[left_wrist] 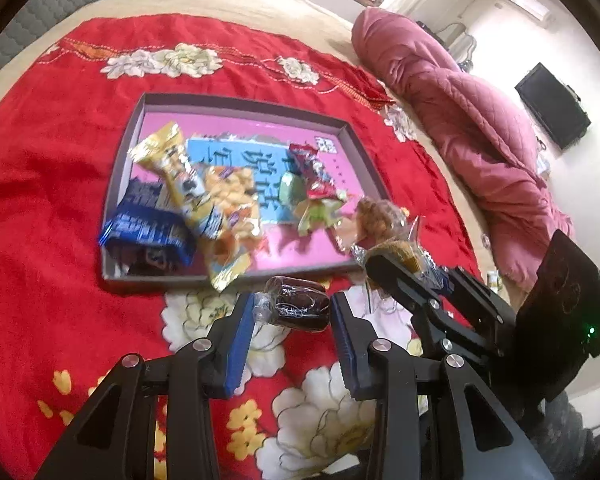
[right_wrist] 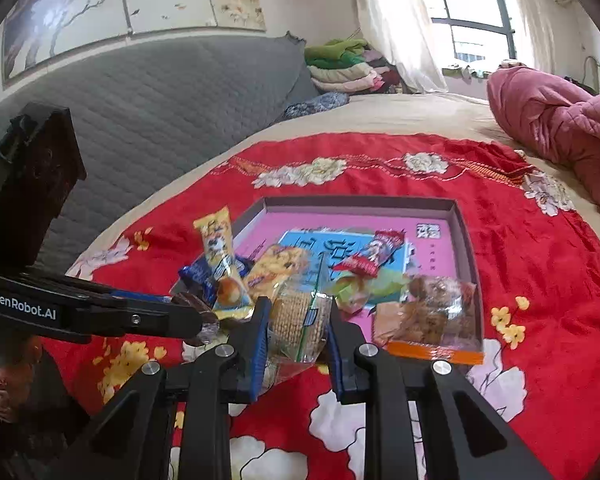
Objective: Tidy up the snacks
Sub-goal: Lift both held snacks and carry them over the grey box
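Note:
My left gripper (left_wrist: 293, 304) is shut on a dark brown cake in clear wrap (left_wrist: 298, 307), held above the red blanket just in front of the tray (left_wrist: 240, 102). My right gripper (right_wrist: 299, 312) is shut on a clear pack of crackers (right_wrist: 300, 316), over the tray's near edge. Each gripper shows in the other's view: the right gripper (left_wrist: 414, 268) on the right, the left gripper (right_wrist: 196, 316) on the left. Inside the pink-floored tray lie a blue pack (left_wrist: 148, 232), a yellow pack (left_wrist: 172, 168), an orange biscuit pack (left_wrist: 232, 200), a red pack (left_wrist: 312, 168) and a green sweet (left_wrist: 292, 192). A bag of brown cookies (right_wrist: 432, 312) rests at the tray's near right corner.
The tray sits on a red floral blanket (left_wrist: 60, 160) spread over a bed. A rolled pink quilt (left_wrist: 460, 120) lies along the right side. A grey padded headboard (right_wrist: 160, 100) stands behind, with folded clothes (right_wrist: 340, 64) by the window.

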Motion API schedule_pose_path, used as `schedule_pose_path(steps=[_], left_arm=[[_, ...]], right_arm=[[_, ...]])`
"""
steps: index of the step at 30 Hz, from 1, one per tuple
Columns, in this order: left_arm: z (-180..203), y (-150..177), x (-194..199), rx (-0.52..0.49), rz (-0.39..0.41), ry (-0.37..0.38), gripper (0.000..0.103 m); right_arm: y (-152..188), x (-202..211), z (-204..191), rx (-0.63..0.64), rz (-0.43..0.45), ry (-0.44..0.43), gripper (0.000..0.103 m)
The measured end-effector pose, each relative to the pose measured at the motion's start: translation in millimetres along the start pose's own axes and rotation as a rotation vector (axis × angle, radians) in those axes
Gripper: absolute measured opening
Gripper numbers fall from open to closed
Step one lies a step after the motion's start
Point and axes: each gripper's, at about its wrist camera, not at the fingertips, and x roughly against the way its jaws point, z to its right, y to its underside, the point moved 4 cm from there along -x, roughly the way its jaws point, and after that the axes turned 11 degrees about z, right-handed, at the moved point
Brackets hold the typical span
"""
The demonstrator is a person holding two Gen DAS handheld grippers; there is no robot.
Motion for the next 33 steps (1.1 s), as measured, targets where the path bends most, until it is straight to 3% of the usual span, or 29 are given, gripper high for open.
schedule_pose_path(steps=[15,33], left_arm=[[14.8,-33.4,-27.0,-0.051,0.066,-0.063,0.039],[9.9,-36.5,-64.5,-0.052,0.032,-0.114,0.039]], right_arm=[[-20.8,-7.4,19.4,-0.004,0.066,0.077,0.025],[-10.3,-32.2,33.9,0.016,0.021,0.11,0.025]])
